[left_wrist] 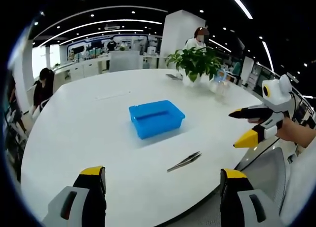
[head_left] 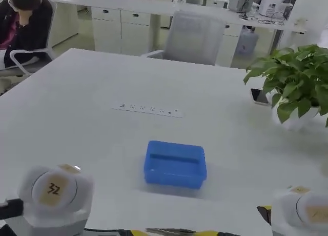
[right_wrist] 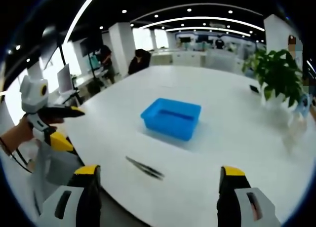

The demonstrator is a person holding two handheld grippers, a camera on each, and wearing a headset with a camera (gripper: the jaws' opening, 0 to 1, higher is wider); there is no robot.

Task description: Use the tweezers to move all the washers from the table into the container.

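Note:
A blue rectangular container sits open-topped on the white table, in front of me at the centre. Metal tweezers lie flat on the table between the container and the near edge; in the right gripper view the tweezers rest just ahead of the jaws. My left gripper is open with nothing in it and stands short of the tweezers. My right gripper is open too and holds nothing. In the head view the left gripper is at the bottom left and the right gripper at the bottom right.
A potted green plant stands at the table's right side with a phone beside it. A flush power strip lies beyond the container. A grey chair is at the far edge, and a seated person at the far left.

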